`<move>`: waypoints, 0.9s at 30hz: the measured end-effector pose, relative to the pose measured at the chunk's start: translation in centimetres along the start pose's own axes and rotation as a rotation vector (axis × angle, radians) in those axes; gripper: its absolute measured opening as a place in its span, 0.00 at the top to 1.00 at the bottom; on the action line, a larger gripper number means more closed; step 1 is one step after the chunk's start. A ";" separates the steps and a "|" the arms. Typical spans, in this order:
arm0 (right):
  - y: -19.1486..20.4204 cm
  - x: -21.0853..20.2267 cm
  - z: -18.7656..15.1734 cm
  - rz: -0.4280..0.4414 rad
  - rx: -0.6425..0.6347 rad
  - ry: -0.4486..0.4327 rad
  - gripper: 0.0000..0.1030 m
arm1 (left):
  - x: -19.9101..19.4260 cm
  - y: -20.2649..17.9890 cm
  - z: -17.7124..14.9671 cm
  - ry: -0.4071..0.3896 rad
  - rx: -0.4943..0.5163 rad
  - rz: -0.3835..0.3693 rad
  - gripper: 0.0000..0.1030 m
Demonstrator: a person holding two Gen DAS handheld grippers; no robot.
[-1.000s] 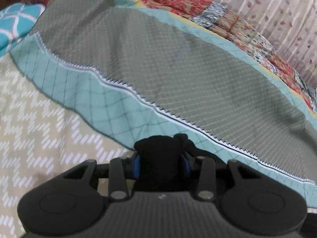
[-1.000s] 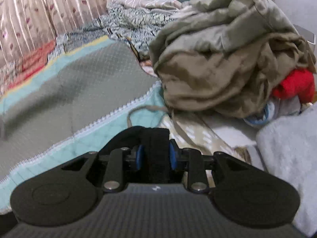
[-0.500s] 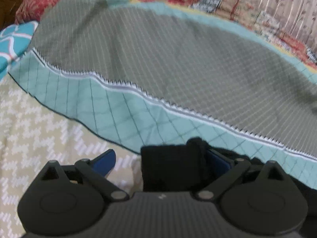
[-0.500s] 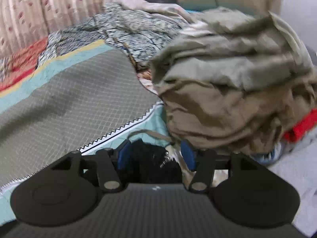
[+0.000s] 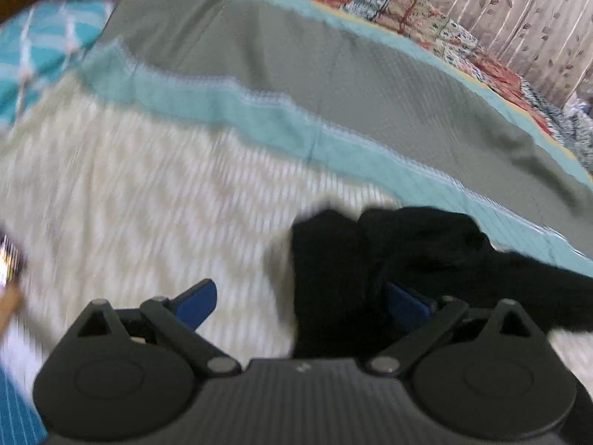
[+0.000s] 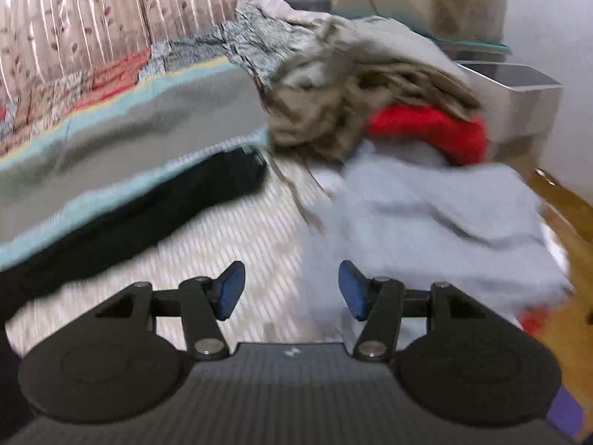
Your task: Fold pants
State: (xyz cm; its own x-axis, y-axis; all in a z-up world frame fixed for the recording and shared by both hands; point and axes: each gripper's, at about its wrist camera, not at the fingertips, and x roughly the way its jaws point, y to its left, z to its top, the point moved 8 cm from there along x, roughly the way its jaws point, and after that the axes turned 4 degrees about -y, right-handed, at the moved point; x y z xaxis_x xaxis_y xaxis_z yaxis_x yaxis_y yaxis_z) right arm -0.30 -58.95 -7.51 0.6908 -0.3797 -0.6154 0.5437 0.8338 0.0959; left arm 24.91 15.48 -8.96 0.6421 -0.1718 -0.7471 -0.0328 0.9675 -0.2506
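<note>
The black pants (image 5: pixel 389 259) lie on the cream zigzag bedspread (image 5: pixel 148 204). In the left wrist view my left gripper (image 5: pixel 300 302) is open; the bunched end of the pants lies between its blue pads, against the right one. In the right wrist view the pants (image 6: pixel 155 207) stretch as a long black band from the lower left toward the middle. My right gripper (image 6: pixel 292 291) is open and empty, pulled back over the bedspread to the right of the pants.
A grey and teal quilt (image 5: pixel 333 85) lies beyond the pants. A heap of olive clothes (image 6: pixel 344 92), a red garment (image 6: pixel 437 129) and a pale grey garment (image 6: pixel 437 218) lie at the right. A white bin (image 6: pixel 519 100) stands behind. A curtain (image 6: pixel 111 7) hangs at the back.
Both grippers opened and let go of the black pants. Both pulled back; the pants now lie on the bedspread. Both views are motion-blurred.
</note>
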 end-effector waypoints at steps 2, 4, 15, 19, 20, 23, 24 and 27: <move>-1.4 -1.4 -2.0 -0.023 0.013 0.020 0.43 | -1.4 0.6 -2.4 0.038 -0.044 -0.014 0.02; -3.2 -2.1 -3.4 -0.058 0.062 0.031 0.43 | -2.4 1.2 -4.3 0.061 -0.090 -0.036 0.00; -8.3 -0.8 -6.1 -0.030 0.361 0.064 0.42 | -7.2 4.3 -7.2 0.014 -0.284 -0.018 0.00; -6.4 1.3 -7.6 -0.063 0.249 0.141 0.73 | -8.7 5.0 -6.9 -0.012 -0.291 -0.015 0.00; -5.6 0.6 -7.1 -0.066 0.226 0.106 0.75 | -9.0 4.9 -7.2 -0.011 -0.295 -0.022 0.00; -3.6 -2.7 -3.5 -0.040 0.185 -0.070 0.75 | -8.6 4.3 -8.3 0.016 -0.312 -0.045 0.00; -3.2 -3.5 -2.3 -0.041 0.171 -0.112 0.75 | -8.1 4.0 -8.6 0.033 -0.318 -0.054 0.00; -3.0 -5.3 1.4 -0.034 0.178 -0.231 0.75 | -6.5 2.5 -9.2 0.064 -0.333 -0.093 0.00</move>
State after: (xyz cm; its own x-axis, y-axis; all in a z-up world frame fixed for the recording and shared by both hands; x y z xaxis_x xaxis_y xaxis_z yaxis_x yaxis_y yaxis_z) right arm -4.98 -59.99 -3.46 0.7498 -0.5046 -0.4279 0.6295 0.7431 0.2268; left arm 13.62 17.31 -10.42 0.6054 -0.2781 -0.7457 -0.2307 0.8354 -0.4988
